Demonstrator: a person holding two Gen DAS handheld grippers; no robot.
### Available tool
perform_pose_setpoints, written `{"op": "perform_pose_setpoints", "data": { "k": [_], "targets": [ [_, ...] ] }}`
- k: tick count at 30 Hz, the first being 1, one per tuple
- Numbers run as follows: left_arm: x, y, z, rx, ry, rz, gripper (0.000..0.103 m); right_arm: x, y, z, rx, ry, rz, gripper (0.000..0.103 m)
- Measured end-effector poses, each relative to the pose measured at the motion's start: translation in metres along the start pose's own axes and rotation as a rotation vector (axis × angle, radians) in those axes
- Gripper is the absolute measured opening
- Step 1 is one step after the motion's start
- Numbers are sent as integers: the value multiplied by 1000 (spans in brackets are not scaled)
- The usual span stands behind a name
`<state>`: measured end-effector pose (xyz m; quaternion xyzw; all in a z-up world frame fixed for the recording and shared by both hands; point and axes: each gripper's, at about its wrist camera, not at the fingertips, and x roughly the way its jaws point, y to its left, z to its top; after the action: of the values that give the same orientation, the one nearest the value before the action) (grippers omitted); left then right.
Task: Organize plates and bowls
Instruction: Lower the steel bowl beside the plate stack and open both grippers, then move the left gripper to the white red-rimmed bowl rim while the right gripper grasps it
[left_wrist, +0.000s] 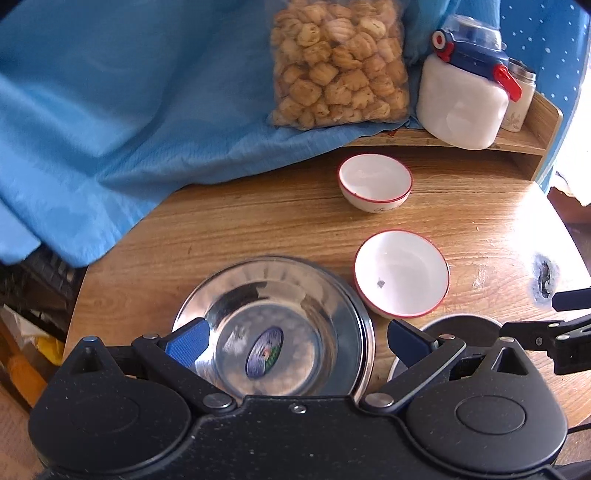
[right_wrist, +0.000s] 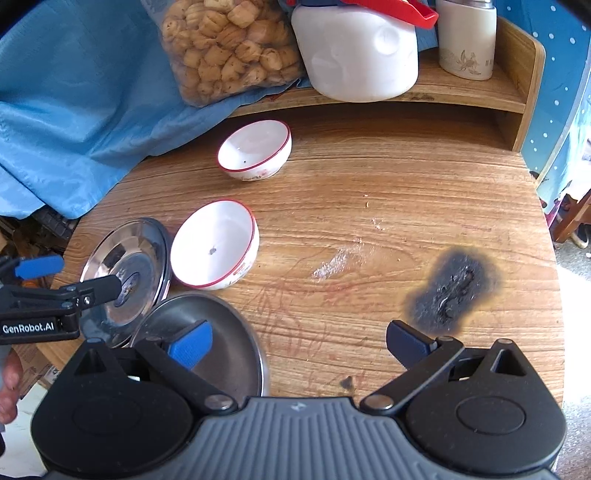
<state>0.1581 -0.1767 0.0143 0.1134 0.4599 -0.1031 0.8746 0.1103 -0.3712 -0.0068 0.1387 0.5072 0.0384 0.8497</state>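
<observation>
Both your tools, left tool (left_wrist: 295, 341) and right tool (right_wrist: 297, 343), gape wide, empty; the near bowl (left_wrist: 402, 273) touches the plate (left_wrist: 273, 325), so reaching in may knock it

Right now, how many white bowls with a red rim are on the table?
2. The near white bowl stands beside the steel plates. The far white bowl stands near the blue cloth, below the shelf. More may be hidden.
</observation>
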Motion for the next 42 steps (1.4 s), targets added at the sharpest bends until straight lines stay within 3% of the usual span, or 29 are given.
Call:
{"op": "perform_pose_setpoints", "data": {
  "k": [22,42],
  "targets": [
    [57,-11,47,203,26,-62,102,29,5,27,22,0,-71,103],
    [101,-18,50,377,84,-130,102,50,6,37,32,10,-98,103]
  ]
}}
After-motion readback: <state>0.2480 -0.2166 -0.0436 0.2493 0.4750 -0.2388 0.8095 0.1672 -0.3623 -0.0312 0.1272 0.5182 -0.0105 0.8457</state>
